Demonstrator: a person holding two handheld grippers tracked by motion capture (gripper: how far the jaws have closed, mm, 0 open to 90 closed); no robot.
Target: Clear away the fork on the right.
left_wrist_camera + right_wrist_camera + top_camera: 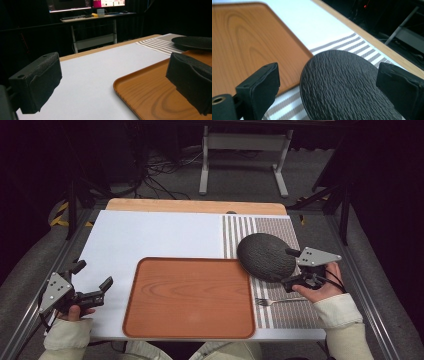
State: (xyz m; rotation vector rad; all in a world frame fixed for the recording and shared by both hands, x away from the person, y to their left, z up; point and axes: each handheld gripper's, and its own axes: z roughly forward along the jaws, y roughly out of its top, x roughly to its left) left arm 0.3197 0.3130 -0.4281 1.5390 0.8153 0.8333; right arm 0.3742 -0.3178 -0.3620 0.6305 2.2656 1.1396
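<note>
The black plate (265,256) lies between the right gripper's (292,267) spread jaws — ungripped; the left gripper (92,281) hangs open.

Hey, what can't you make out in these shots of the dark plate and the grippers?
- Plate near edge: high view, hidden by the right gripper; cut off at the bottom of the right gripper view.
- Fork handle end: high view, under the hand.
- Tray right part: left gripper view, behind a jaw.
</note>
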